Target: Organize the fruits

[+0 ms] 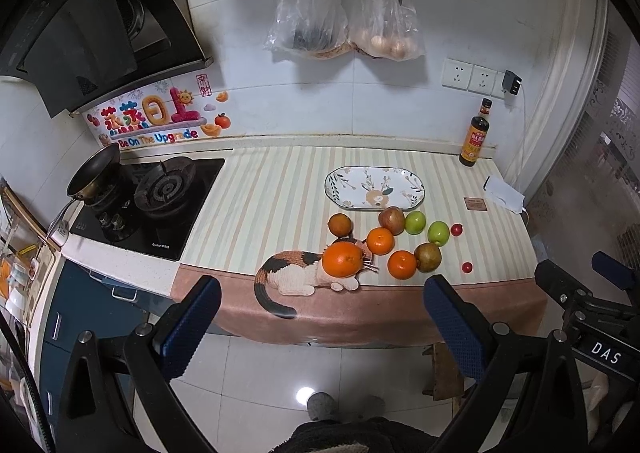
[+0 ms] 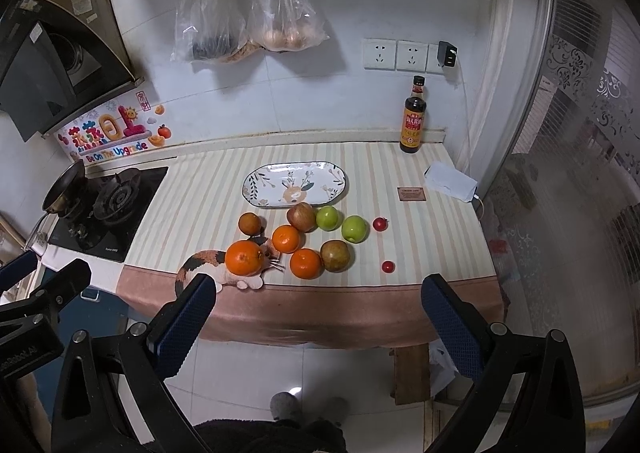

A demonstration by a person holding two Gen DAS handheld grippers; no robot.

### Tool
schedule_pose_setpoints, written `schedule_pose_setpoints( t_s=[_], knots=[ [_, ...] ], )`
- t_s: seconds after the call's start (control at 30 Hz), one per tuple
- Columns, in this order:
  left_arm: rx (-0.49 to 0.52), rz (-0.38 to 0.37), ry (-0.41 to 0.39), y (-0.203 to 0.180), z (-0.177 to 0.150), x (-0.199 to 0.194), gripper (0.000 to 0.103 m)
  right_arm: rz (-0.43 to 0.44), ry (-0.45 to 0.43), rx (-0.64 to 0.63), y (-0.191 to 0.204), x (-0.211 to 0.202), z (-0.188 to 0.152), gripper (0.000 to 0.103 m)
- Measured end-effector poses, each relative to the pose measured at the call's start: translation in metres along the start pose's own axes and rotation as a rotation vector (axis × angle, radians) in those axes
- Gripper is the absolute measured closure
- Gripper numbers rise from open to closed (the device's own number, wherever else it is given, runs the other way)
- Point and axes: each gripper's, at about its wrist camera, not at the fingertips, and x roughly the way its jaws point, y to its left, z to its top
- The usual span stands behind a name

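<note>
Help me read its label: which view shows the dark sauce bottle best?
The right wrist view: the sauce bottle stands larger and nearer the centre, label facing the camera, though its print stays unreadable. The left wrist view shows the same bottle smaller, nearer the edge.

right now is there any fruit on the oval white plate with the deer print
No, the oval white deer-print plate is bare, and the nearest fruit, a reddish apple, sits on the striped cloth at its front rim.

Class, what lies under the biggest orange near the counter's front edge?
The biggest orange sits on a calico cat picture on the striped cloth. It covers the cat's head; only ears, whiskers, body, paws and tail show.
</note>
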Motion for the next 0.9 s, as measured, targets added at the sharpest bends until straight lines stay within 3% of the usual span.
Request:
schedule_pose_setpoints(
  t_s=[0.9],
  knots=[
    [-0.006,0.004,-0.018,-0.001,0.007,0.0006,0.0,0.003,-0.011,0.002,-0.0012,0.0013,0.0087,0.0]
  ],
)
